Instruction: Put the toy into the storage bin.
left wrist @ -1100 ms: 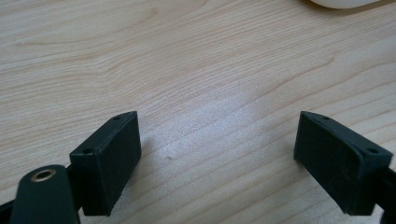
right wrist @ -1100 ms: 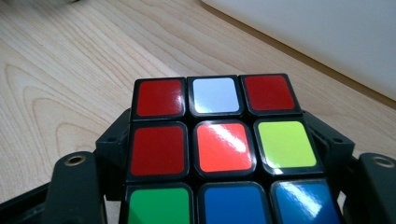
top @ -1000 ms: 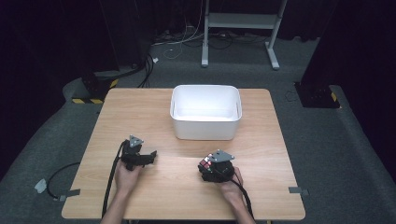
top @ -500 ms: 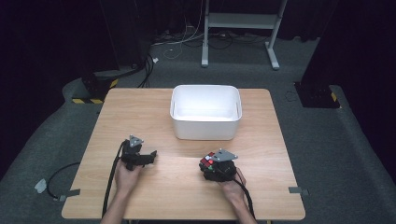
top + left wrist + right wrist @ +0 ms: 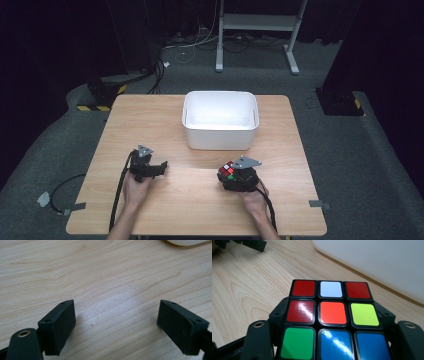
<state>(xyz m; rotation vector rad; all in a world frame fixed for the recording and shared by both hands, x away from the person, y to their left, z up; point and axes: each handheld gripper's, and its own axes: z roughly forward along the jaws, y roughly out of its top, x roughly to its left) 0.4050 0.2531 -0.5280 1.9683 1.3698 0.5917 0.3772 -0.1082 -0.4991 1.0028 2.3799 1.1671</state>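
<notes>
Now the right gripper [image 5: 332,322] clamps the puzzle cube [image 5: 332,315], jaws just closing.

Tub [image 5: 220,121] sits on table [image 5: 150,115] at far middle. Cube [image 5: 227,171] lies in front of tub, slightly right; left gripper [image 5: 161,166] left of cube, well apart

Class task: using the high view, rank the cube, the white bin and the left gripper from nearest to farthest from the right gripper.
1. Cube: between the jaws of the right gripper, at the table's front right.
2. White bin: farther back, at the middle of the table.
3. Left gripper: across the table at front left, open over bare wood.
</notes>
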